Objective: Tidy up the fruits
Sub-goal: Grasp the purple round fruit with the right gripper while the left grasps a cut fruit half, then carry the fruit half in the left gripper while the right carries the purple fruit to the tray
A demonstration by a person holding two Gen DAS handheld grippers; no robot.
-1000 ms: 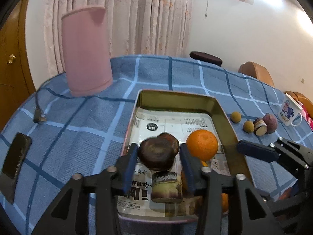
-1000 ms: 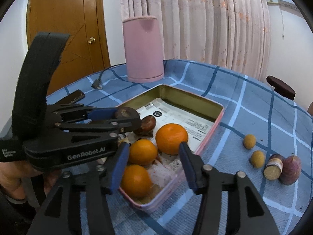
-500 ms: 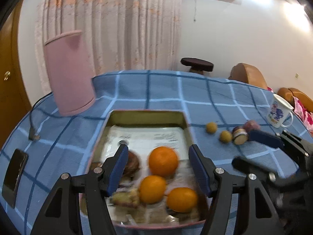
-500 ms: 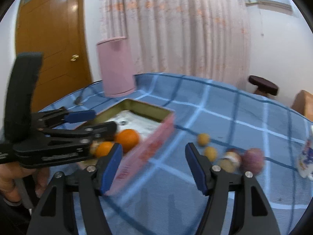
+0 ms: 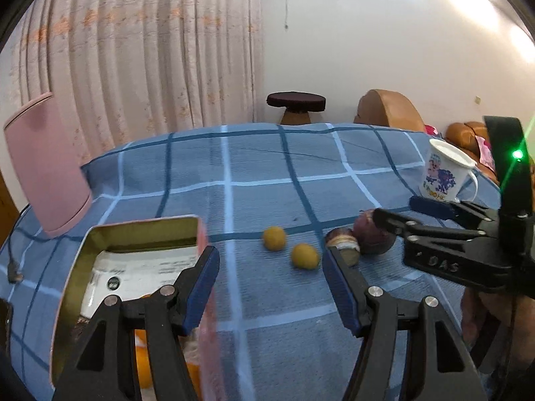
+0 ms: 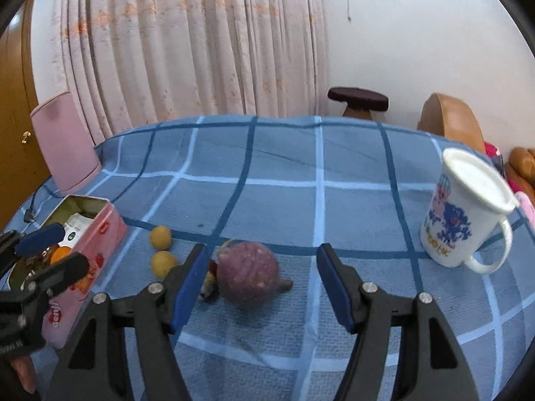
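Note:
A pink tin tray point(image 5: 140, 230) point(image 6: 97, 230) holds oranges point(image 6: 60, 254) and dark fruit, mostly hidden behind my left fingers. Two small yellow fruits point(image 5: 274, 239) point(image 5: 304, 256) point(image 6: 160, 237) lie on the blue checked cloth. Next to them lie a cut purple fruit point(image 5: 344, 242) and a whole purple fruit point(image 6: 247, 272) point(image 5: 372, 240). My left gripper point(image 5: 271, 287) is open and empty, over the tray's right edge. My right gripper point(image 6: 260, 284) is open and empty, its jaws on either side of the whole purple fruit.
A white printed mug point(image 6: 464, 210) point(image 5: 441, 177) stands at the right. A pink cylinder point(image 5: 43, 167) point(image 6: 63, 147) stands at the back left. A cable point(image 5: 13, 267) lies at the left edge. A stool point(image 6: 357, 100) and chairs stand beyond the table.
My left gripper let go of the dark fruit in the tray, opened and swung right. My right gripper swung right from the tray to the purple fruit.

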